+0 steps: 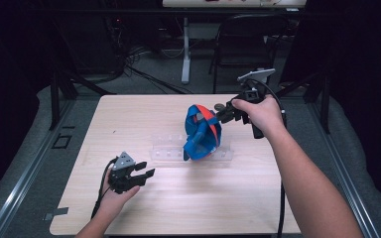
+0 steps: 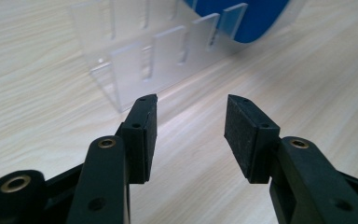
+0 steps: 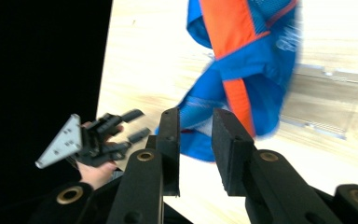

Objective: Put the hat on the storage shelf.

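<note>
Table (image 1: 129,119) of pale wood carries a clear slotted rack (image 1: 166,151). Blue-and-orange cap (image 1: 202,133) sits on the rack's right end; white lettering blurred, unreadable. Right gripper (image 1: 222,113) at the cap's top, jaws slightly parted, grip unclear. Left gripper (image 1: 143,173) spread wide, empty, near the rack.

Clear rack (image 1: 168,151) ahead of left gripper (image 1: 143,173), bare table (image 1: 203,208) nearer

Black two-jaw grippers (image 1: 144,172), brass-ringed pivots, grey triangular top plates, black cables; forearms seemingly bare.
</note>
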Available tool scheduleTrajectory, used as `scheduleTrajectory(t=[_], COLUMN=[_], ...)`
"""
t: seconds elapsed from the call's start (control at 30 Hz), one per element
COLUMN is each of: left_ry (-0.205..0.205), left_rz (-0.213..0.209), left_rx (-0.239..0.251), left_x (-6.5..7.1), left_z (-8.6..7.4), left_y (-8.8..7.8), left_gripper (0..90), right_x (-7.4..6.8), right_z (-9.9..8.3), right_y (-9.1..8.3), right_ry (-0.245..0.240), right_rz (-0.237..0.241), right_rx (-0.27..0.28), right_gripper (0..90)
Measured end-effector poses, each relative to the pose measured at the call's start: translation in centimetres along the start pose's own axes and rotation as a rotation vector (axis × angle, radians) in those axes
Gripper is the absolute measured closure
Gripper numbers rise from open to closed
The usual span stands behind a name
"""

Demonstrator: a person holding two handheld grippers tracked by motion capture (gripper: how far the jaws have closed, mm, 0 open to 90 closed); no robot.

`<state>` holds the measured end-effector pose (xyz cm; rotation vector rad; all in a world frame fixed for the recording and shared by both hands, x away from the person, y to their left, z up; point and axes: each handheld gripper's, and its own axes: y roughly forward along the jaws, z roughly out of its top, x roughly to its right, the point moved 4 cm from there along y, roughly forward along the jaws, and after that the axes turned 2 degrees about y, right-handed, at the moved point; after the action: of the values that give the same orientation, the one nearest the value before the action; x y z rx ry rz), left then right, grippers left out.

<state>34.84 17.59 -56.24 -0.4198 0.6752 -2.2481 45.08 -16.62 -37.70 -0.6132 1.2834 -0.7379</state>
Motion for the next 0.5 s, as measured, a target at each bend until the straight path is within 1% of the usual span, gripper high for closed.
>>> scheduleTrajectory(t=[0.07, 0.17, 0.23, 0.27, 0.3, 0.33, 0.37, 0.43, 0.47, 0.5], left_ry=[-0.024, -0.046, -0.045, -0.046, -0.05, -0.049, -0.05, -0.045, -0.045, -0.044], left_rz=[0.013, 0.017, 0.022, 0.021, 0.02, 0.018, 0.02, 0.023, 0.022, 0.025], left_rx=[0.01, 0.004, 0.005, 0.002, 0.002, -0.002, 0.004, -0.005, -0.012, -0.007], left_x=[-0.7, -1.2, -1.3, -1.3, -1.3, -1.3, -1.2, -1.1, -1.1, -1.1], left_z=[-0.1, -0.3, -0.5, -0.5, -0.6, -0.6, -0.7, -0.7, -0.8, -0.8], left_y=[-0.1, -0.1, 0.1, 0.1, 0.2, 0.3, 0.4, 0.5, 0.6, 0.7], left_gripper=[54.2, 52.8, 52.3, 52.0, 51.6, 51.0, 50.3, 49.4, 49.2, 48.9], right_x=[0.4, 1.2, 1.6, 2.0, 2.3, 2.6, 3.1, 3.8, 4.1, 4.5], right_z=[-0.1, -0.5, -0.9, -1.1, -1.3, -1.5, -1.7, -2.2, -2.4, -2.7], right_y=[0.0, -0.1, 0.0, 0.0, 0.2, 0.4, 0.5, 0.8, 0.8, 1.0], right_ry=[0.004, 0.0, 0.004, -0.007, -0.004, 0.003, 0.003, 0.008, 0.001, 0.01], right_rz=[-0.014, -0.032, -0.044, -0.057, -0.065, -0.067, -0.066, -0.08, -0.081, -0.085], right_rx=[0.01, 0.014, 0.012, 0.0, 0.006, 0.01, 0.002, 0.005, -0.009, 0.009], right_gripper=[71.2, 68.2, 66.0, 65.4, 65.3, 64.9, 64.5, 64.3, 64.0, 63.7])
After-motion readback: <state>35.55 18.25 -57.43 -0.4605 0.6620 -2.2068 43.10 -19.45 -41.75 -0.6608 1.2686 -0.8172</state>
